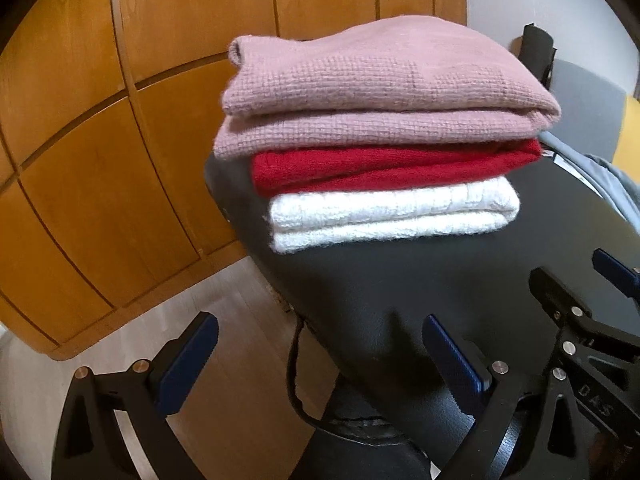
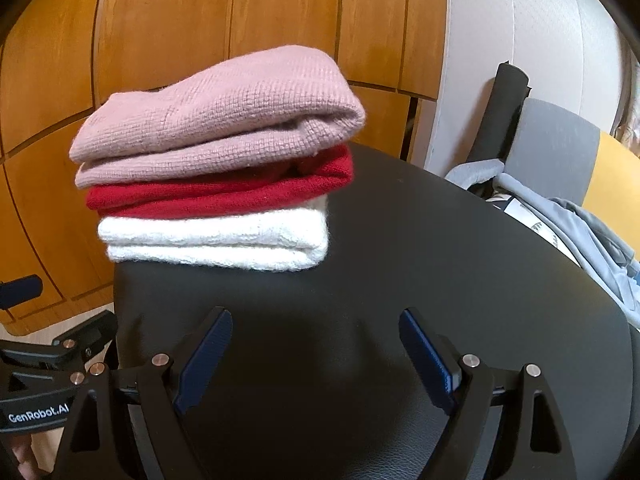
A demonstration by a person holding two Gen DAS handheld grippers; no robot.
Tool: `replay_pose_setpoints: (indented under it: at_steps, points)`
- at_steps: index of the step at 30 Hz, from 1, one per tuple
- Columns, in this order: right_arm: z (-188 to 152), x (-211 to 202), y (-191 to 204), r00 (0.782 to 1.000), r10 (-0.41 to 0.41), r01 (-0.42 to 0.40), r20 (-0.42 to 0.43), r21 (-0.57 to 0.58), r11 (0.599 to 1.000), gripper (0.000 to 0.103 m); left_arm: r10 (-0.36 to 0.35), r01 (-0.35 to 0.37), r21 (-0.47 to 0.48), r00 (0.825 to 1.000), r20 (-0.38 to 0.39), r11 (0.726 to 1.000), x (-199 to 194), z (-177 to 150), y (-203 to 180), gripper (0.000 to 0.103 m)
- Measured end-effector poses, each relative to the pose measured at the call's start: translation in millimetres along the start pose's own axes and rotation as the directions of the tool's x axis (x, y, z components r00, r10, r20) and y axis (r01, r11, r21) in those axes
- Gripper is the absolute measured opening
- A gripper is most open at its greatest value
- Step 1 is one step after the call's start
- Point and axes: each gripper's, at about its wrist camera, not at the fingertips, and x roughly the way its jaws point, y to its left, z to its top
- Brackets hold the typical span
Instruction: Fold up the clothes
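Observation:
Three folded knits lie stacked at the far left of a black round table [image 1: 400,280] [image 2: 440,260]: a pink sweater [image 1: 380,84] [image 2: 224,116] on top, a red one [image 1: 380,166] [image 2: 224,196] in the middle, a white one [image 1: 384,216] [image 2: 216,240] at the bottom. My left gripper [image 1: 320,356] is open and empty, hanging over the table's near left edge, short of the stack. My right gripper [image 2: 316,352] is open and empty above the bare table, in front of the stack. The right gripper also shows in the left wrist view [image 1: 580,300].
A wooden panelled wardrobe [image 1: 120,120] [image 2: 200,20] stands behind the table. A grey garment [image 2: 580,232] lies at the table's right edge by a grey chair [image 2: 552,148]. A black cable [image 1: 296,360] hangs below the table. Light floor [image 1: 224,320] lies to the left.

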Motion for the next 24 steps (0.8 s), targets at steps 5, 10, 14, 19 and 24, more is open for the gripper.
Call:
replay_pose_setpoints:
  at_steps: [5,10,14,19,24]
  points:
    - [0,-1,0,1.000,0.001,-0.001,0.010,-0.007,1.000,0.088,-0.014,0.013,0.007,1.000,0.018,1.000,-2,2,-1,0.103]
    - [0,-2,-2,1.000,0.005,-0.005,0.014,0.000,1.000,0.088,-0.015,0.013,0.037,0.999,0.041,0.999,-10,0,-9,0.103]
    - [0,-4,-5,1.000,0.011,-0.011,0.016,0.016,1.000,0.088,-0.066,0.064,0.025,0.996,0.054,0.998,-17,-1,-11,0.103]
    - [0,-2,-6,1.000,0.012,-0.012,0.019,0.024,1.000,0.088,-0.029,0.028,0.023,0.998,0.055,0.999,-16,0,-9,0.103]
    - [0,-1,-5,1.000,0.009,-0.009,0.017,0.019,1.000,0.088,0.027,-0.028,0.011,0.999,0.045,1.000,-11,-1,-4,0.103]
